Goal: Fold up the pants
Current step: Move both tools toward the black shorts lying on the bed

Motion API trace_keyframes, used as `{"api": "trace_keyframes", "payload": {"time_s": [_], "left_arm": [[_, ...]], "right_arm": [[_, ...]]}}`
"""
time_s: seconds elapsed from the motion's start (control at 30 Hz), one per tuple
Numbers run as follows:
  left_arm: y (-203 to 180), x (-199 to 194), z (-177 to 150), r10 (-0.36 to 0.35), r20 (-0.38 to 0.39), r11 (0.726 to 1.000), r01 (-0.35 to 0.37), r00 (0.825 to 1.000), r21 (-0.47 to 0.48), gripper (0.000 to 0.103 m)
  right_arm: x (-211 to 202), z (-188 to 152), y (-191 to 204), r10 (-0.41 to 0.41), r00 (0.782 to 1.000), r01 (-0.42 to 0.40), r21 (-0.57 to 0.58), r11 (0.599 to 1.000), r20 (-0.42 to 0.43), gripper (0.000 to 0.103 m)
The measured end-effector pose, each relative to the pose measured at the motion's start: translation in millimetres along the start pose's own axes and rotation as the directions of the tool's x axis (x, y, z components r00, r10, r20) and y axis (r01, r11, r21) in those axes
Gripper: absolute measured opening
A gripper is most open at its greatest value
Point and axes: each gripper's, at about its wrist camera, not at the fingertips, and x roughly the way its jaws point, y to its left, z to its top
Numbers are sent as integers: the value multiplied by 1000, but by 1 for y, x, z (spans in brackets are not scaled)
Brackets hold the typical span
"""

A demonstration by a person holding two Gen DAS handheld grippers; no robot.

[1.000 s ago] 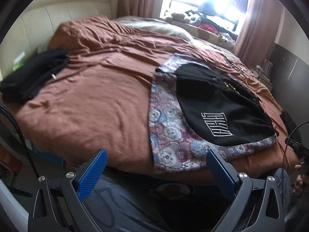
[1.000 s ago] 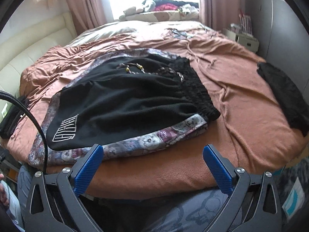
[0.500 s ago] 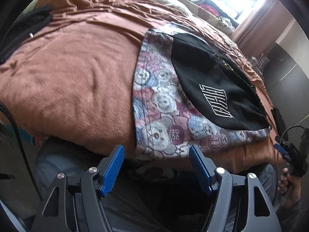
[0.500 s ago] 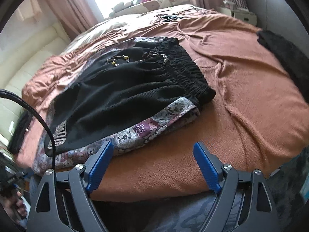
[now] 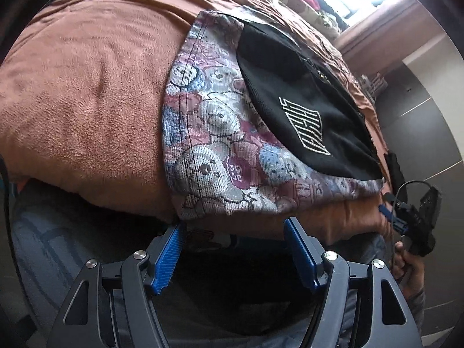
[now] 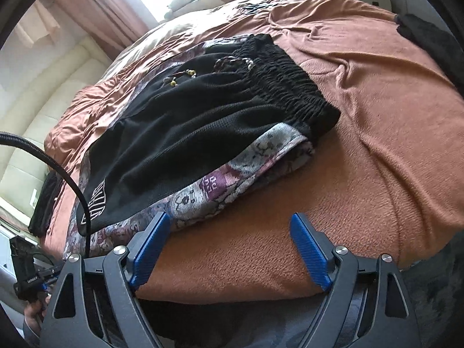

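From the left wrist, the pants [image 5: 232, 133], black panels over a bear-print fabric, lie flat on the rust-brown blanket [image 5: 87, 110] at the bed's near edge, their hem corner hanging just above the left gripper [image 5: 235, 232]; its blue fingers stand wide apart and grip nothing; one pad seems to touch the hem, though the angle makes that hard to judge. Closing here could pinch blanket along with cloth, or catch only the top layer, so the fold would drag askew.

From the right wrist, the right gripper [image 6: 229, 235] is likewise spread and empty, near the patterned side seam; the gathered waistband [image 6: 290, 87] and beaded drawstring [image 6: 188, 75] lie farther in; a black cable [image 6: 58, 174] crosses the left, and a dark garment [image 6: 429, 37] rests well apart on the blanket's far right.
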Motion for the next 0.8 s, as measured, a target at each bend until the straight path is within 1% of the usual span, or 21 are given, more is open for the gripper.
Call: {"api": "trace_keyframes", "payload": {"time_s": [0.03, 0.1, 0.17, 0.2, 0.27, 0.33, 0.43, 0.5, 0.6, 0.67, 0.7, 0.8], "left_arm": [[-1, 0, 1, -8, 1, 1000, 8, 1000, -1, 70], [-4, 1, 1, -50, -2, 999, 50, 999, -4, 69], [-7, 3, -1, -121, -20, 992, 120, 992, -22, 67], [-9, 4, -3, -133, -28, 991, 132, 991, -23, 67], [-14, 6, 0, -79, -9, 997, 79, 997, 16, 67], [-14, 4, 6, -77, 14, 997, 76, 997, 17, 67], [-9, 1, 12, -43, 43, 999, 43, 998, -7, 67], [-3, -3, 14, -30, 70, 998, 33, 997, -44, 67], [3, -13, 15, -15, 133, 997, 25, 991, -79, 67], [6, -18, 15, -41, 161, 993, 58, 986, -105, 64], [8, -20, 16, -57, 169, 991, 76, 984, -112, 58], [16, -19, 15, -56, 171, 986, 81, 984, -144, 48]], "right_arm": [[0, 0, -1, 5, 1000, -5, 4, 1000, 0, 84], [1, 1, -1, 18, 1000, -18, 10, 1000, -4, 84], [2, 1, 1, 35, 999, -35, 5, 999, -14, 84], [2, 1, 1, 37, 999, -37, 1, 999, -16, 84], [3, 0, 1, 37, 999, -37, 0, 999, -18, 84], [5, 1, -1, 40, 999, -39, 7, 999, -21, 84], [3, 2, -1, 45, 999, -45, 12, 999, -11, 84], [3, 1, -2, 45, 999, -45, 18, 999, -6, 84], [2, 0, -7, 54, 999, -54, 35, 998, 6, 78], [3, 0, -8, 65, 998, -65, 40, 997, 8, 78], [3, 0, -8, 70, 998, -70, 39, 997, 6, 78], [5, 2, -8, 76, 997, -76, 33, 997, 8, 78]]}}
